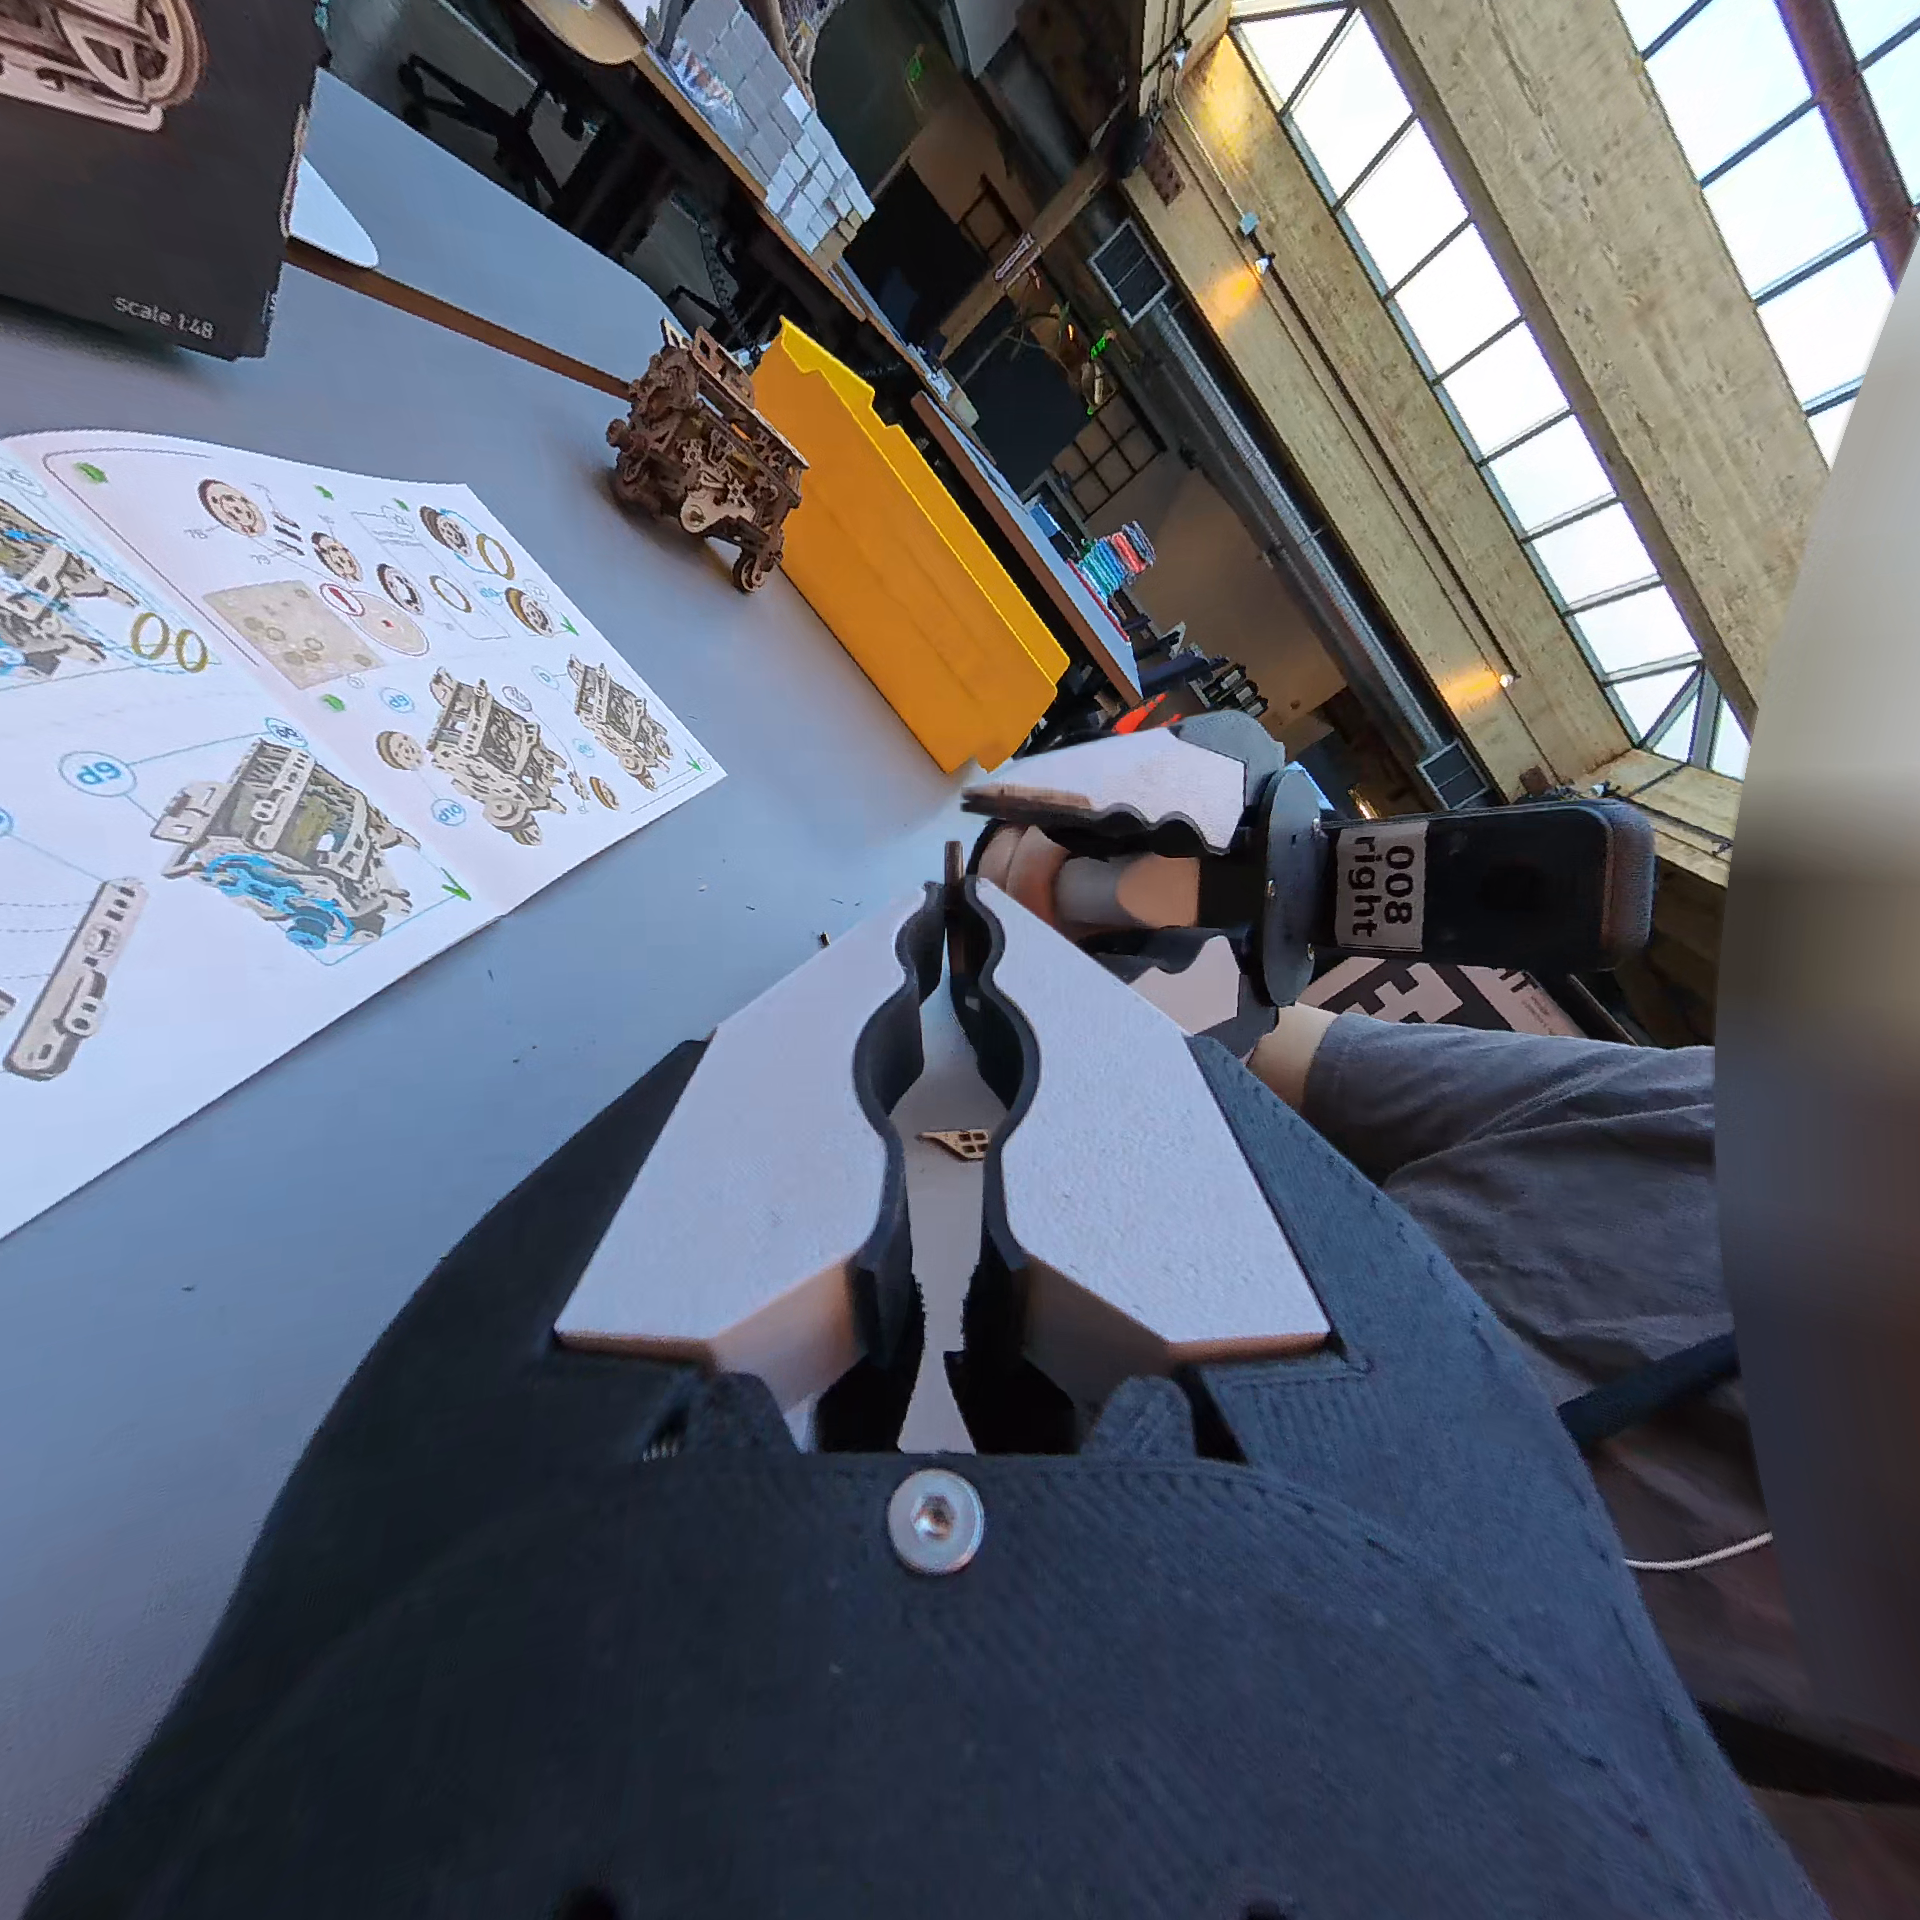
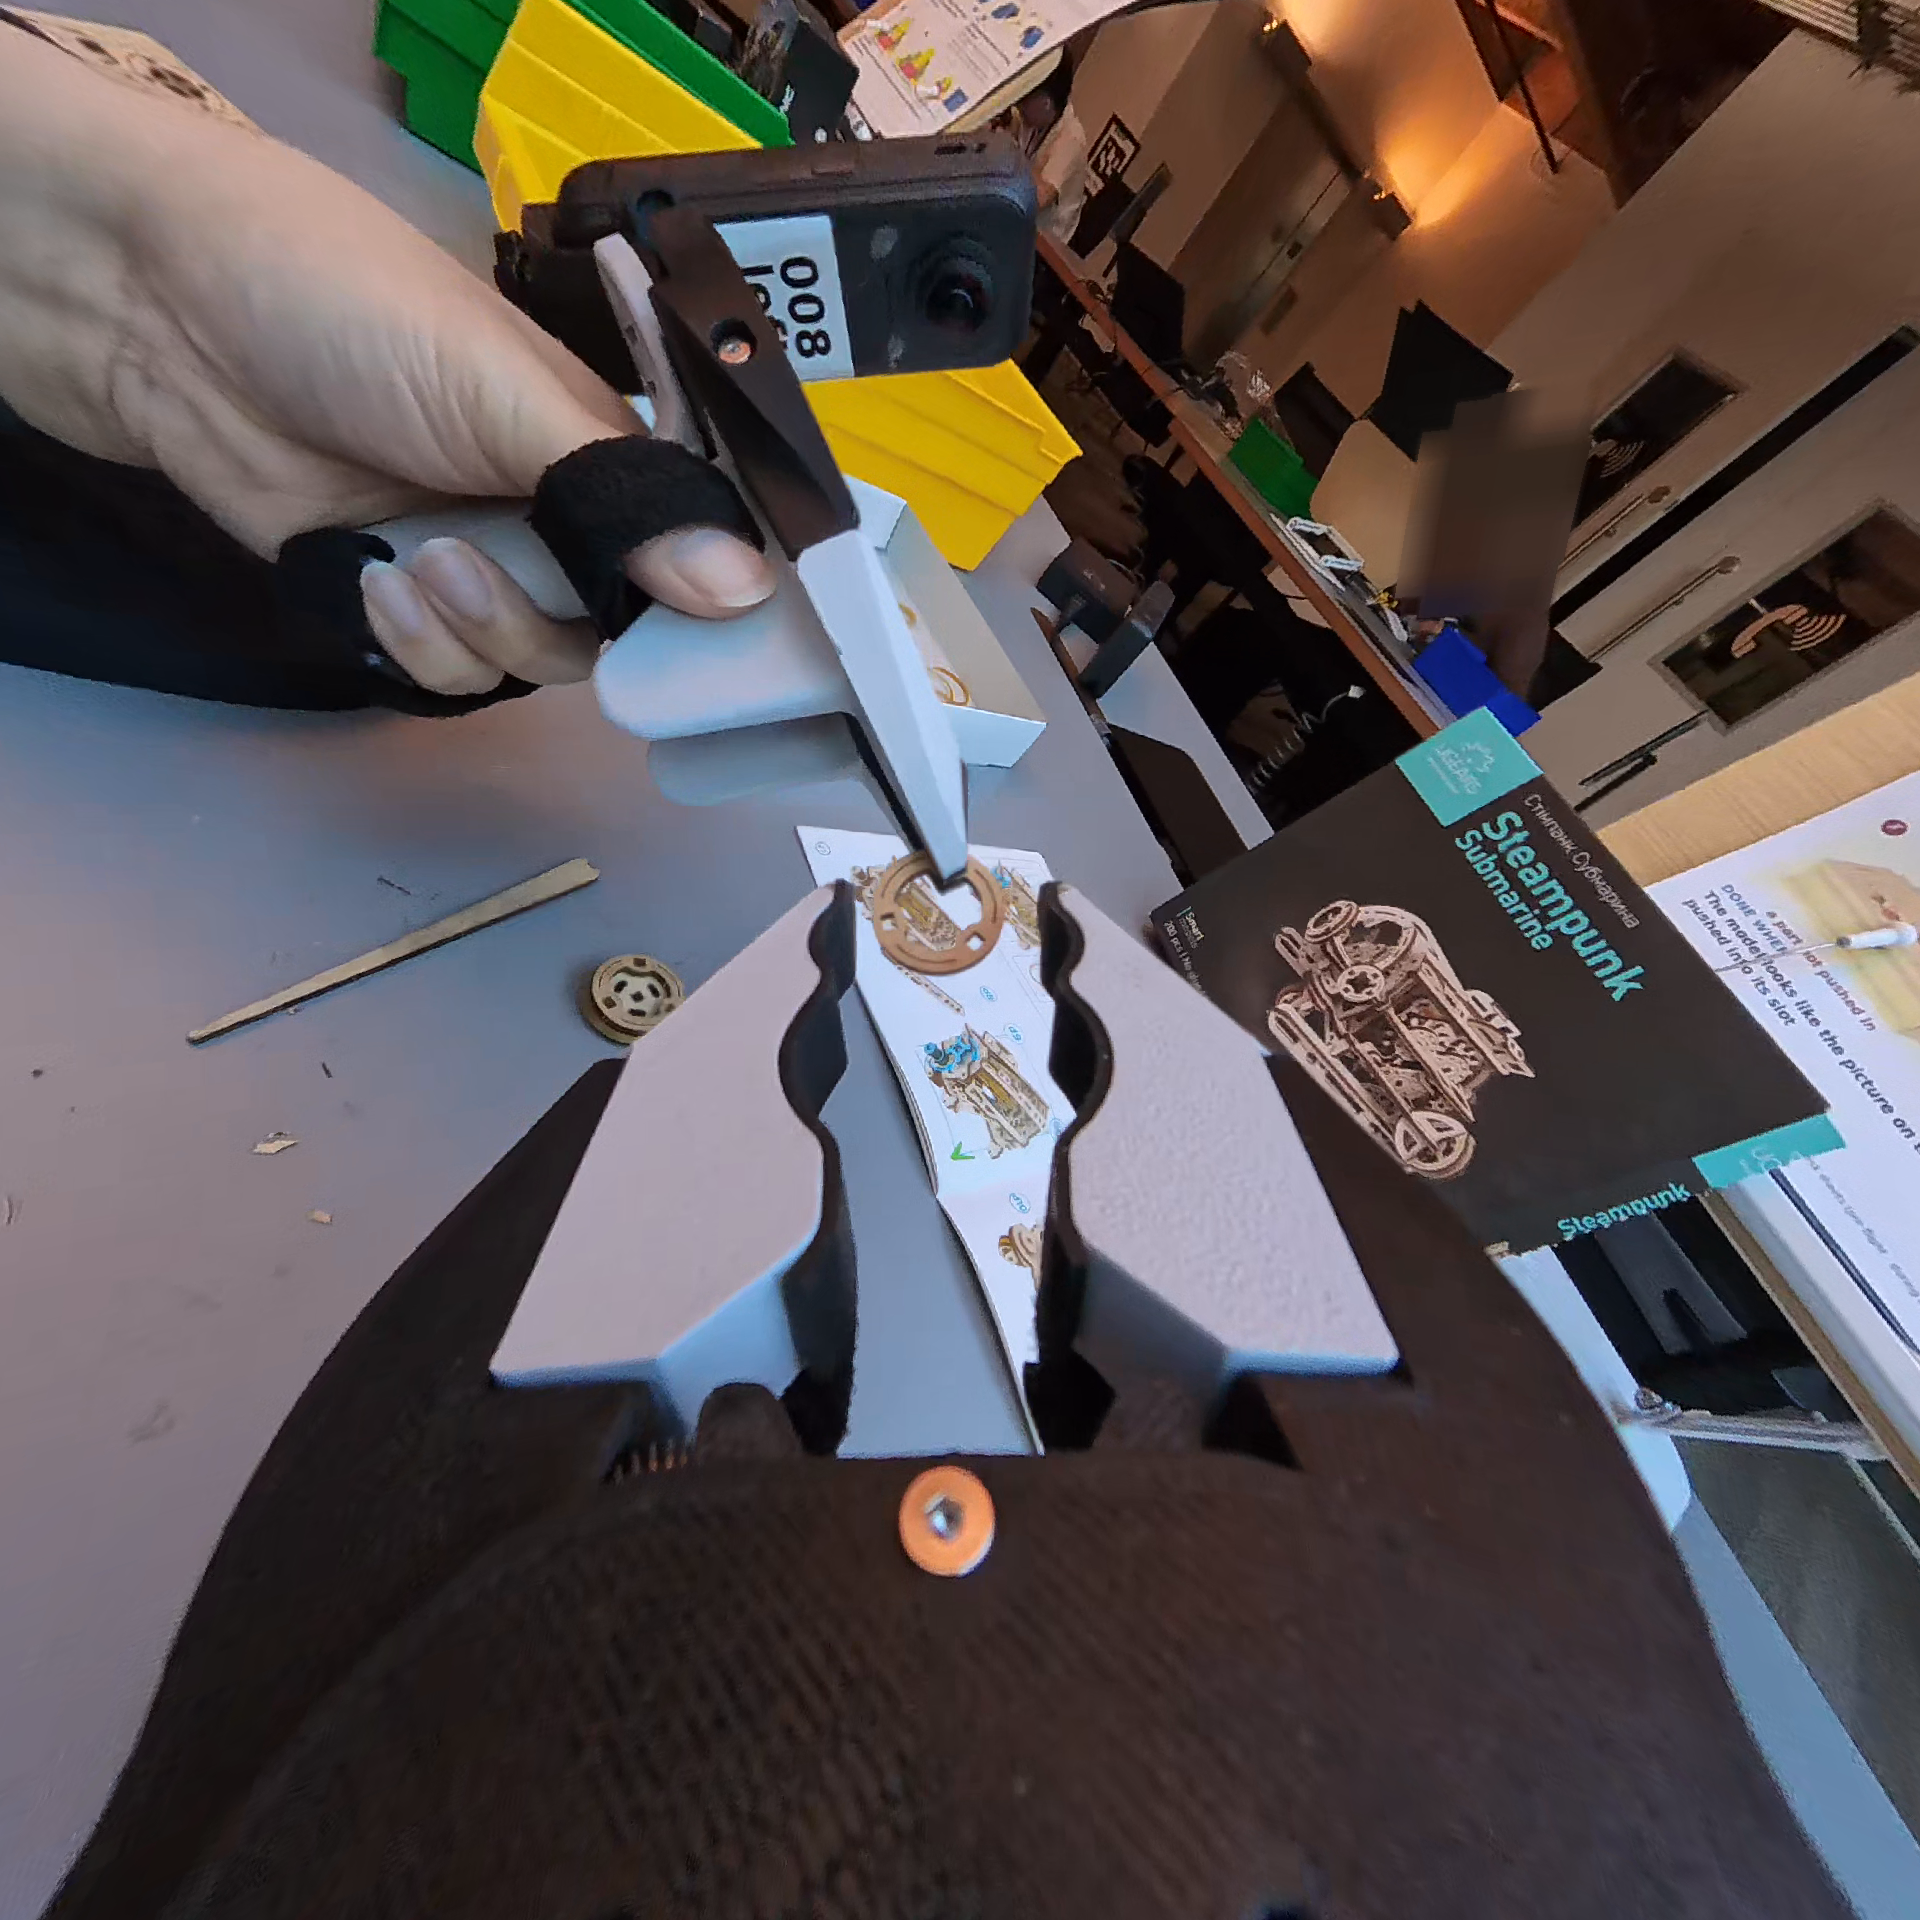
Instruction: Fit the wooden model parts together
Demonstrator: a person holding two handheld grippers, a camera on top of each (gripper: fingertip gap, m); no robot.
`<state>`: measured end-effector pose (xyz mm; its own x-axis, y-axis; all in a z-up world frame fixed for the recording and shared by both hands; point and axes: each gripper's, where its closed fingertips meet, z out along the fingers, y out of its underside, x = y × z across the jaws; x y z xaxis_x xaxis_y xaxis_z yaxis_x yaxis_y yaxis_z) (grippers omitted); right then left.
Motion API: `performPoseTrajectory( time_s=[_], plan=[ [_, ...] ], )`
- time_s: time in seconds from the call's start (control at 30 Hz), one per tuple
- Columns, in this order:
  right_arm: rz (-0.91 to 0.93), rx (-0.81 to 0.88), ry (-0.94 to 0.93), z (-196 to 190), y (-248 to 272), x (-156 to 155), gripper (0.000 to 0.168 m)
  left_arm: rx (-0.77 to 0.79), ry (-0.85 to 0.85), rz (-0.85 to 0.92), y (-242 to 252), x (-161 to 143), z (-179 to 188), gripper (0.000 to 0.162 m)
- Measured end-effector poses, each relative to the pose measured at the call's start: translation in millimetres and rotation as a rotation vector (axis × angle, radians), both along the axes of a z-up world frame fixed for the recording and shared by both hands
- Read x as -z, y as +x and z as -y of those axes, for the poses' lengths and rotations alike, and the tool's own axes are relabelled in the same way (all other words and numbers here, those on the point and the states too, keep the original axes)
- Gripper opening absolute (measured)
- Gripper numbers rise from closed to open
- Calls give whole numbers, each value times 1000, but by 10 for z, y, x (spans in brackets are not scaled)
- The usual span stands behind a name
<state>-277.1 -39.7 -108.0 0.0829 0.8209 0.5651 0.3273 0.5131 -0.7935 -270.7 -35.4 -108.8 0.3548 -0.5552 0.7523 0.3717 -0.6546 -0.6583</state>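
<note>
My left gripper (image 1: 953,899) is shut on a flat wooden ring disc (image 2: 928,914), which shows edge-on at its tips in the left wrist view (image 1: 953,868). In the right wrist view the left gripper (image 2: 948,868) comes down from above and pinches the disc's inner rim. My right gripper (image 2: 940,904) is open, its fingertips on either side of the disc and not touching it. One of its fingers (image 1: 1101,784) shows just right of the disc. A second wooden wheel (image 2: 632,997) lies on the grey table (image 2: 312,831).
An instruction sheet (image 1: 312,727) lies under the grippers. The assembled wooden model (image 1: 707,457) stands by yellow bins (image 1: 904,561). A black kit box (image 2: 1496,1008) is on the right. A thin wooden stick (image 2: 395,951) and chips lie at left. Less than 4 cm separates the two grippers' tips. The thin wooden stick (image 2: 395,951) is about 12 centimeters from my right fingertips.
</note>
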Motion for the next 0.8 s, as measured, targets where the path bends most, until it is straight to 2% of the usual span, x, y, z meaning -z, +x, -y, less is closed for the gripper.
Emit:
performPoseTrajectory(
  time_s=[0.17,0.4,0.8],
  plan=[
    [53,0,-23,-11,-7,119,25,5,-19,5,13,42,11,0],
    [67,-44,-97,10,21,166,25,25,-39,19,37,94,28,0],
    [115,-79,-101,39,58,262,25,69,-61,12,84,180,64,0]
  ],
)
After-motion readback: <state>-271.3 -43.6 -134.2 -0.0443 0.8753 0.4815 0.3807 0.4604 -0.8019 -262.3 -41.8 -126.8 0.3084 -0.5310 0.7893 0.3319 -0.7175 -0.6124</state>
